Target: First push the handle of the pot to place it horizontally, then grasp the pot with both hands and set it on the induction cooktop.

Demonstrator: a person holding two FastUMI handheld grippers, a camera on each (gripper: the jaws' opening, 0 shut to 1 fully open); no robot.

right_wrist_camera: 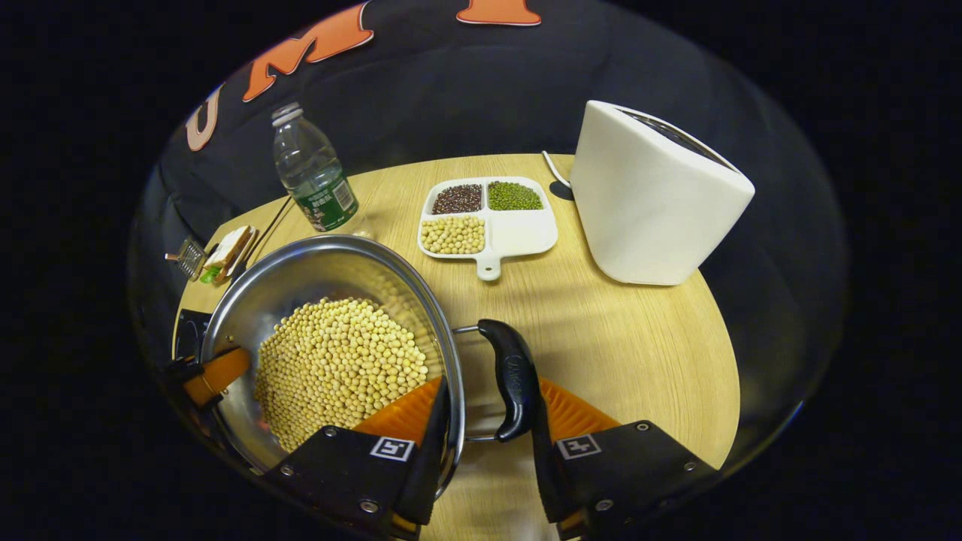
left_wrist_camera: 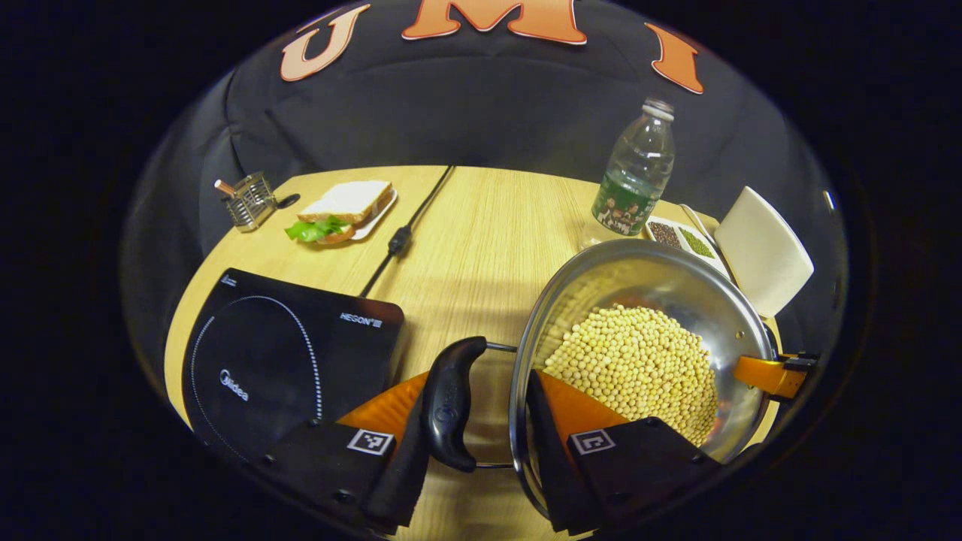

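We see the pot [left_wrist_camera: 661, 300] as a shiny steel pan with a wide rolled rim and two black loop handles on wire brackets, one on each opposite side. It stands on the wooden table [left_wrist_camera: 481, 225], just beside the black induction cooktop [left_wrist_camera: 285, 353] and not on it. It is well filled with pale yellow beans [left_wrist_camera: 639, 368], heaped toward the middle.

Beyond the pot in the right gripper view, a white divided tray [right_wrist_camera: 518, 237] holds three kinds of beans: dark ones, green ones and pale yellow ones, with one compartment bare. A clear plastic bottle [right_wrist_camera: 310, 169] stands upright just behind the pot, and a white toaster [right_wrist_camera: 654, 199] stands past the tray. Farther from the pot than the cooktop, a small plate bears a sandwich [left_wrist_camera: 346, 207], with a wire holder [left_wrist_camera: 250, 199] beside it.

The line through the two handles runs from one gripper to the other. The left gripper [left_wrist_camera: 492, 421] spans the pot's rim and the left handle [left_wrist_camera: 449, 402], one finger outside the handle, the other inside the pot wall; whether both press we cannot tell. The right gripper [right_wrist_camera: 488, 424] stands likewise about the right handle [right_wrist_camera: 511, 379], and its grip is just as unclear.
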